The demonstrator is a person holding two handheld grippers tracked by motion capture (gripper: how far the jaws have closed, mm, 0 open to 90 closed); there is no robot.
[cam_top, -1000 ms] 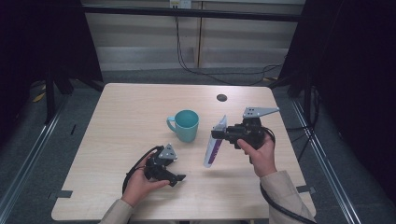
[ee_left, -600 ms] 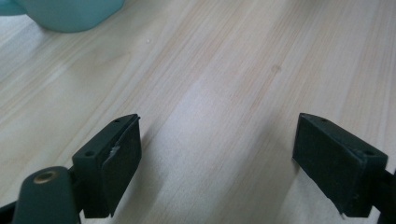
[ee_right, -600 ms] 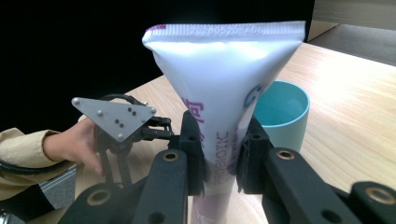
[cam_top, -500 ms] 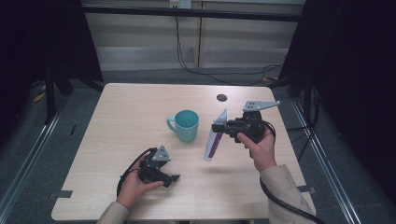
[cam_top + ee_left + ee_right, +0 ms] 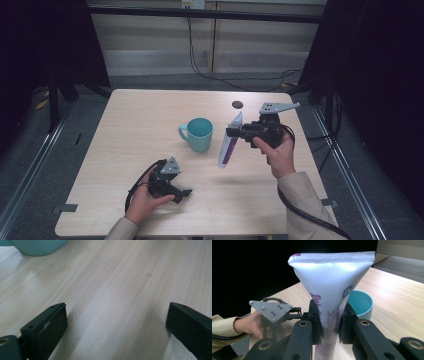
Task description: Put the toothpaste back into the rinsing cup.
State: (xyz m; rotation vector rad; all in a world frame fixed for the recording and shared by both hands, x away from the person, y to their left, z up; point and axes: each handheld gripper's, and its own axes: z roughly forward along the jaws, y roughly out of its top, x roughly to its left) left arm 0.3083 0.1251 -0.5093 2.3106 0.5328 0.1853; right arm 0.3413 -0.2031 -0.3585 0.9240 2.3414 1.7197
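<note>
Inside, teal mug [image 5: 199, 134] looks empty; tube [image 5: 229, 143] beside.

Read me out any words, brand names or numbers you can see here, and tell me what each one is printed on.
"PROBIOTIC": purple print running along the white tube, beside the right gripper clamped on it.
"20280520", then characters too blurred to read: stamped in the tube's crimped end.
Larger purple characters above "PROBIOTIC": not legible.
Teal mug: no print visible.

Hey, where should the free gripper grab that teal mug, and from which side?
Probably the handle, coming from the mug's left. The mug stands upright with its handle sticking out leftward, away from the tube that the right gripper holds. The left gripper is open and empty, so it could close across the handle loop.
</note>
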